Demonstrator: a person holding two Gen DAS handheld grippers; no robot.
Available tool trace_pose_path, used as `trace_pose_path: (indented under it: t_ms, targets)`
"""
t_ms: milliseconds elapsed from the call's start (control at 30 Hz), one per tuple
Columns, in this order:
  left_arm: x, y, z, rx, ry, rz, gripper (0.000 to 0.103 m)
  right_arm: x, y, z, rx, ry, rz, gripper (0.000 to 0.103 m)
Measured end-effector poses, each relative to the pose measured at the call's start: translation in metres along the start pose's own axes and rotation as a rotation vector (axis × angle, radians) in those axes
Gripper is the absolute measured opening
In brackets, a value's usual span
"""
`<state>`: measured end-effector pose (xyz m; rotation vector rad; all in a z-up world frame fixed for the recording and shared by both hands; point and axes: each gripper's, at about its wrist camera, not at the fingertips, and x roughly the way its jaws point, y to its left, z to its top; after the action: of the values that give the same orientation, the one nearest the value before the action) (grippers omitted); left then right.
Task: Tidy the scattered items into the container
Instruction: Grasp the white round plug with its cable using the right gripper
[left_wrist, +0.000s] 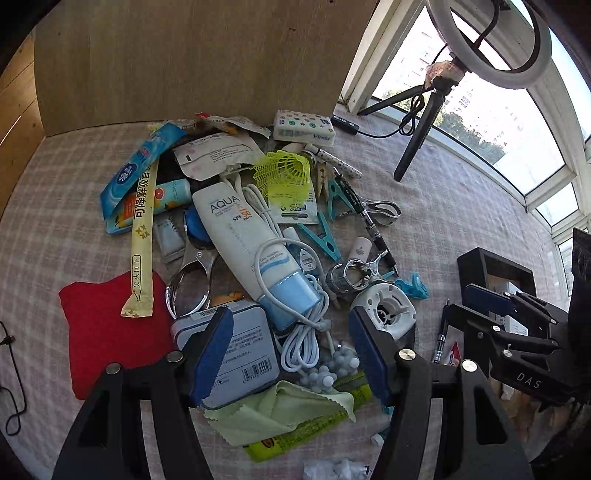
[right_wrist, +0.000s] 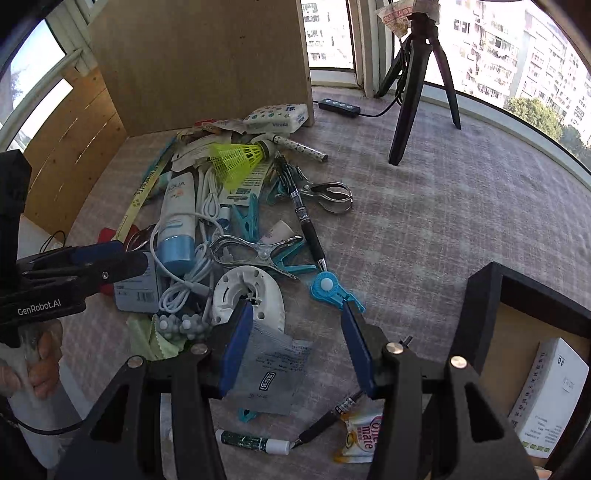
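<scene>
A heap of small items lies on the checked cloth: an AQUA sunscreen tube (left_wrist: 236, 236), a white cable (left_wrist: 303, 343), a grey tin (left_wrist: 243, 350), a red cloth (left_wrist: 107, 332) and a yellow shuttlecock (left_wrist: 284, 170). My left gripper (left_wrist: 291, 354) hovers open over the tin and cable, holding nothing. My right gripper (right_wrist: 297, 347) is open above a grey sachet (right_wrist: 273, 365) lying flat on the cloth, beside a white round fan part (right_wrist: 251, 295) and a blue clip (right_wrist: 332, 290). The black-walled container (right_wrist: 517, 280) stands at the right with a white box (right_wrist: 550, 391) inside.
A wooden board (left_wrist: 192, 62) stands behind the heap. A black tripod (right_wrist: 410, 92) with a ring light (left_wrist: 491, 40) and a switch box (right_wrist: 339, 105) stand by the window. A coffee sachet (right_wrist: 364, 435), a marker (right_wrist: 251, 441) and a pen (right_wrist: 325, 422) lie near me. A hand (right_wrist: 37, 362) holds the left gripper (right_wrist: 118, 256).
</scene>
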<state>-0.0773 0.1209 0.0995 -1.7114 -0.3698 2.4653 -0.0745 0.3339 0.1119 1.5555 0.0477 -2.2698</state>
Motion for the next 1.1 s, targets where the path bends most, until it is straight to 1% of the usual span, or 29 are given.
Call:
trace_pose_path:
  t_ms: [133,200,300,333,400,433,467,500,533,567,600,667,733,800,900,933,967,1000,1033,1067,1100]
  targets:
    - [0.009,0.005,0.005,-0.026,0.024,-0.024,0.061,0.02,0.003,0.009,-0.009,0.05,0.003,0.049]
    - [0.013,0.005,0.008,-0.027,0.03,-0.022,0.061,0.029,0.006,0.012,-0.017,0.081,0.018,0.049]
    - [0.019,0.006,0.012,-0.034,0.043,-0.019,0.06,0.039,0.013,0.014,-0.056,0.117,0.002,0.049]
    - [0.021,0.007,0.014,-0.036,0.049,-0.024,0.058,0.041,0.016,0.015,-0.071,0.125,-0.006,0.049]
    - [0.025,0.007,0.015,-0.043,0.06,-0.033,0.047,0.047,0.02,0.016,-0.089,0.141,-0.02,0.049]
    - [0.025,0.008,0.015,-0.048,0.061,-0.03,0.045,0.049,0.021,0.016,-0.09,0.147,-0.022,0.049]
    - [0.025,0.008,0.015,-0.049,0.059,-0.029,0.044,0.051,0.021,0.017,-0.09,0.154,-0.021,0.046]
    - [0.024,0.007,0.015,-0.049,0.058,-0.034,0.042,0.054,0.022,0.018,-0.091,0.161,-0.021,0.04]
    - [0.024,0.007,0.015,-0.049,0.057,-0.039,0.04,0.056,0.021,0.019,-0.088,0.166,-0.02,0.037]
    - [0.022,0.005,0.015,-0.047,0.054,-0.034,0.035,0.056,0.02,0.02,-0.078,0.165,-0.011,0.035]
    - [0.02,0.003,0.014,-0.041,0.047,-0.027,0.033,0.056,0.019,0.021,-0.07,0.168,-0.006,0.034]
    - [0.016,-0.002,0.015,-0.021,0.033,-0.026,0.033,0.056,0.019,0.022,-0.072,0.172,-0.007,0.031]
    - [0.018,-0.007,0.016,-0.002,0.04,-0.036,0.033,0.056,0.021,0.023,-0.088,0.176,-0.013,0.03]
    - [0.024,-0.01,0.017,-0.003,0.055,-0.038,0.033,0.057,0.023,0.024,-0.092,0.18,-0.015,0.03]
    - [0.027,-0.016,0.02,0.002,0.044,-0.042,0.032,0.057,0.025,0.027,-0.096,0.177,-0.018,0.029]
    - [0.03,-0.019,0.021,0.002,0.049,-0.053,0.031,0.056,0.025,0.028,-0.096,0.178,-0.016,0.028]
    - [0.033,-0.021,0.022,0.004,0.059,-0.06,0.025,0.056,0.025,0.029,-0.093,0.179,-0.011,0.025]
    - [0.037,-0.023,0.021,0.008,0.069,-0.059,0.014,0.056,0.024,0.03,-0.087,0.181,-0.008,0.024]
    - [0.04,-0.025,0.021,0.014,0.076,-0.055,0.008,0.055,0.023,0.03,-0.082,0.181,-0.011,0.024]
    - [0.043,-0.027,0.02,0.018,0.077,-0.056,0.004,0.054,0.022,0.03,-0.078,0.179,-0.013,0.024]
    - [0.044,-0.027,0.019,0.018,0.072,-0.06,0.003,0.053,0.02,0.03,-0.073,0.176,-0.011,0.023]
